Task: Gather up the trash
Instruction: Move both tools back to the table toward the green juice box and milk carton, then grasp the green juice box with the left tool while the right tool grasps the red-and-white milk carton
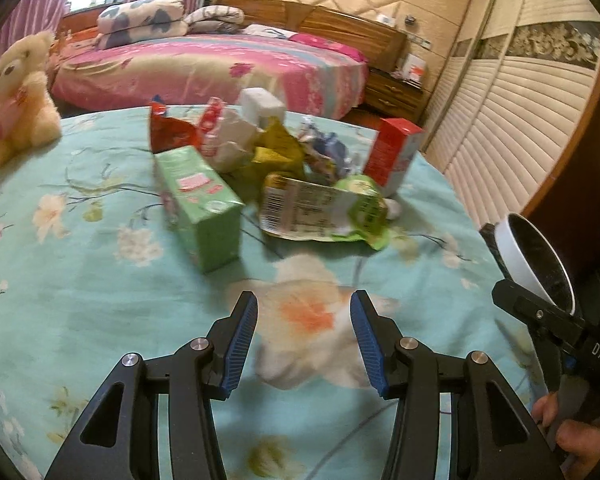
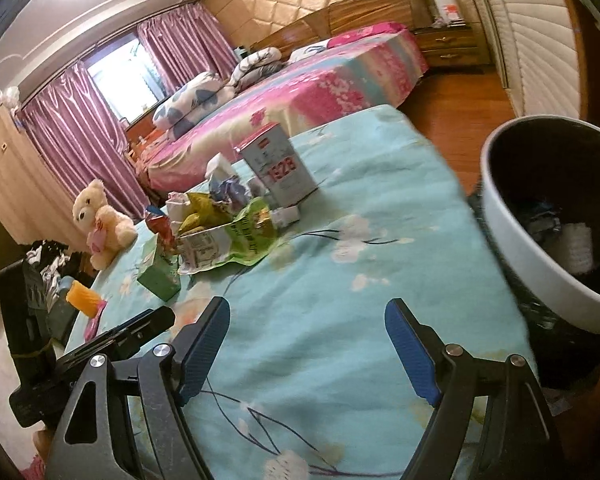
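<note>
**A:** Trash heap (image 1: 284,168) sits mid-table on the floral cloth (image 1: 100,272), well ahead of both grippers. Which piece first?

**B:** Green carton (image 1: 198,204). It's the closest item to the left gripper (image 1: 304,344), ahead and a bit left of its line. The flattened green pouch (image 1: 324,212) lies just beside it, more to the right.

**A:** Jaw state?

**B:** Left is part open, nothing between the blue pads (image 1: 242,344), only cloth under them. Right gripper (image 2: 308,348) is spread wide, also empty.

**A:** Will the left opening fit the carton?

**B:** Looks tight to me. I'd widen it before reaching in, then take the carton across its narrow faces, not the long side. Come in from above at a slant so the lower finger doesn't snag the cloth.

**A:** And the right?

**B:** Bin (image 2: 548,216) is at the table's right edge, just beside the right gripper and well apart from the heap. It's black inside with a white rim, and some items are already in it. Right could take the red and white box (image 2: 280,168), standing upright on the heap's far side.

**A:** Risks?

**B:** Pouch is thin and flat, so it'll likely need an edge pinch. Crumpled wrappers behind may shift if the carton drags. Teddy bear (image 1: 20,100) stays put; I don't count it as trash.
</note>
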